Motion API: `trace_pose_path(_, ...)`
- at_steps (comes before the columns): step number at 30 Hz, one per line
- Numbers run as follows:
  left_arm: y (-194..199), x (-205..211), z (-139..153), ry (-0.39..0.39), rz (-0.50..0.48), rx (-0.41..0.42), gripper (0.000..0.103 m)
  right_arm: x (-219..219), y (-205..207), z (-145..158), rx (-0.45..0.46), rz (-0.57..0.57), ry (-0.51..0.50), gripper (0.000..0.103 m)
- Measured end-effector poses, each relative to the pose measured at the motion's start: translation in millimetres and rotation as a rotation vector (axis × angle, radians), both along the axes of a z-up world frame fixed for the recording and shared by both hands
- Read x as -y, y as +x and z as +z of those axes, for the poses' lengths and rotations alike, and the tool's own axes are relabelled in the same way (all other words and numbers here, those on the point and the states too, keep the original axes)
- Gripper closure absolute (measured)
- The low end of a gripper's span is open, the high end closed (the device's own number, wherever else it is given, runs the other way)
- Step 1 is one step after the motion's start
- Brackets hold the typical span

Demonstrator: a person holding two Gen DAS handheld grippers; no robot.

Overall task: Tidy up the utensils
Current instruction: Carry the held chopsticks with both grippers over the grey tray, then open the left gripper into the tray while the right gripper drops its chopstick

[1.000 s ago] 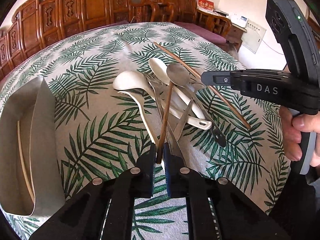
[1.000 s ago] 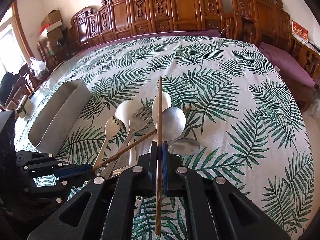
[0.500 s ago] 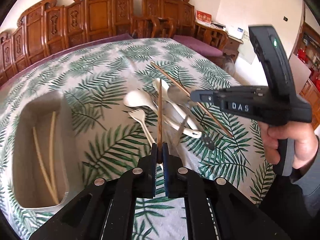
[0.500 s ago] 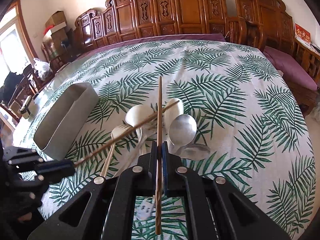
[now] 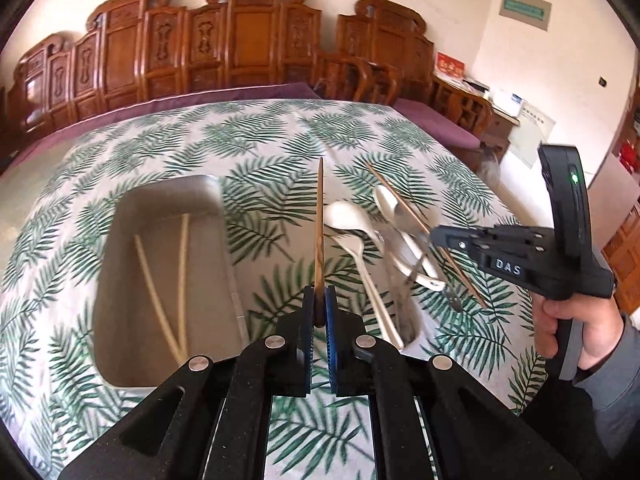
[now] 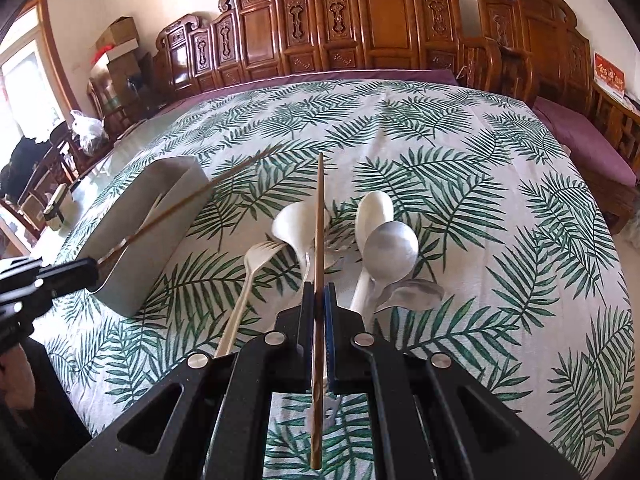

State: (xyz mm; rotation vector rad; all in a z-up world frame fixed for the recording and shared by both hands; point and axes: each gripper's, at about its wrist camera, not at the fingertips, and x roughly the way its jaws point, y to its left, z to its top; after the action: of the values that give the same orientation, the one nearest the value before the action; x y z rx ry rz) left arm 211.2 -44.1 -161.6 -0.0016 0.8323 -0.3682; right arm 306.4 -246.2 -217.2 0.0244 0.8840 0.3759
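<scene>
since a second ago the left gripper (image 5: pixel 319 300) has lifted its brown chopstick (image 5: pixel 319 224) off the utensil pile and swung it over toward the grey tray (image 5: pixel 224 240), which now shows its whole inside in the left wrist view. jaws are clamped tight on the low end of that chopstick, and the stick points up and away, just past the tray's right wall.

inside the tray there are two pale chopsticks (image 5: pixel 160 292) lying in a narrow v.

right gripper (image 6: pixel 319 304) hasn't really budged, it's clenched on a second brown chopstick (image 6: pixel 318 240) about midway along, with the tail sticking back out under the jaws. a hand (image 5: pixel 576 332) in a grey sleeve grips its handle.

right of the tray on the palm-leaf tablecloth (image 6: pixel 460 152) the pile sits: a white fork (image 6: pixel 250 280) nearest the tray, then a white ladle spoon (image 6: pixel 296 224), another white spoon (image 6: pixel 372 216) and a metal spoon (image 6: pixel 394 248) overlapping it.
</scene>
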Motion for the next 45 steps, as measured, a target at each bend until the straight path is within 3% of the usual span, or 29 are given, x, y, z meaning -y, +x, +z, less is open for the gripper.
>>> trace_pose_path(9, -9, -59, 8, -0.013, 0.139, -0.015, 0.099, -21, -8, 3, 0.014, 0.047, -0.008, 0.097)
trace_pose_path(17, -5, -84, 1, 0.011, 0.206, -0.052, 0.099, -27, -9, 4, 0.016, 0.059, -0.013, 0.097)
trace_pose_path(36, 14, -95, -21, 0.051, 0.251, -0.119, 0.098, -53, -20, 24, 0.044, 0.125, 0.029, 0.097)
trace_pose_path(45, 11, -108, -6, 0.026, 0.255, -0.076, 0.087, -100, -16, 40, 0.049, 0.191, 0.052, 0.097)
